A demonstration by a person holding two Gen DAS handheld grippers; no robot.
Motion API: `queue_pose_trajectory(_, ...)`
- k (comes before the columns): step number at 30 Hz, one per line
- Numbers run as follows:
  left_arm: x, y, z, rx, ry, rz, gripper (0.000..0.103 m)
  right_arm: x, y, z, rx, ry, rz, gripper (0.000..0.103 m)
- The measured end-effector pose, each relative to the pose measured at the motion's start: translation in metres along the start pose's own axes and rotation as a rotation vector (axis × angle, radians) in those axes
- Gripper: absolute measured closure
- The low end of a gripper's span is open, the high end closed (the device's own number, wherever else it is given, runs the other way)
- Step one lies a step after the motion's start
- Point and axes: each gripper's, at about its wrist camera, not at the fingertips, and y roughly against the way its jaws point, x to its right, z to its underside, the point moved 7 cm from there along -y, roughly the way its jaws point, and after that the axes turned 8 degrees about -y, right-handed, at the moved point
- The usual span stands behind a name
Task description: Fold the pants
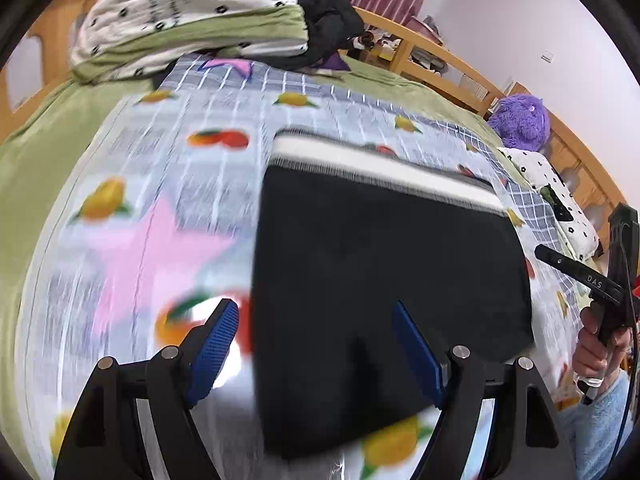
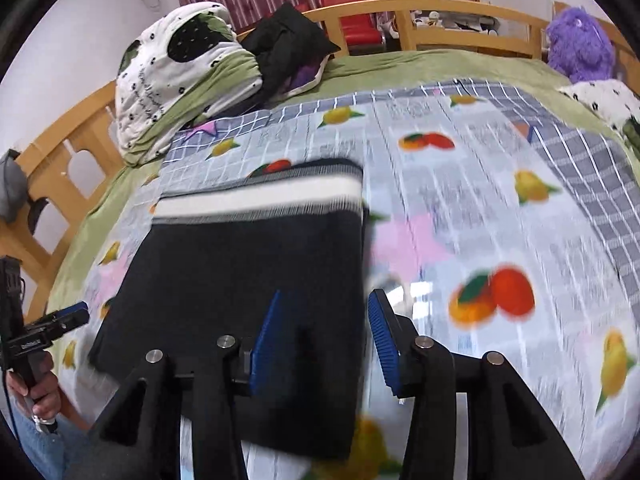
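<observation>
The black folded pants (image 1: 384, 288), with a white and grey striped waistband (image 1: 384, 168) at the far end, lie flat as a compact rectangle on the glossy fruit-printed sheet with pink stars (image 1: 152, 200) that covers the green bedspread (image 1: 36, 168).

Your left gripper (image 1: 316, 320) hovers above the near left edge of the pants with its blue ribbed pads (image 1: 214, 344) spread wide; one pad sits over the sheet, the other over the black cloth, and nothing is pinched between them. Your right gripper (image 2: 324, 320) hangs over the near right edge of the pants, its jaws parted and empty, one blue pad above the cloth and the other just off its side edge above the sheet. Both views are blurred across the sheet.

Your right hand (image 1: 600, 344) shows at the right margin of the left view, gripping its black handle, and your left hand (image 2: 36, 392) shows at the left margin of the right view.

At the far end of the bed rest a folded white and green dotted quilt (image 2: 176, 80), a black garment heap (image 2: 288, 44) and a purple plush toy (image 2: 580, 44), against the wooden bed rail (image 2: 440, 8).
</observation>
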Motion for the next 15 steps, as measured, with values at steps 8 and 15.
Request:
queue_pose_trajectory(8,-0.029,-0.076,-0.054,0.007,0.024,-0.011,0.026,0.010,-0.086,-0.050,-0.078,-0.053,-0.045,0.051)
queue_pose_trajectory(15,-0.043,-0.123,-0.067,-0.058,0.172,0.172,0.059,0.005,-0.119,-0.073,-0.160,-0.083,-0.210,0.064)
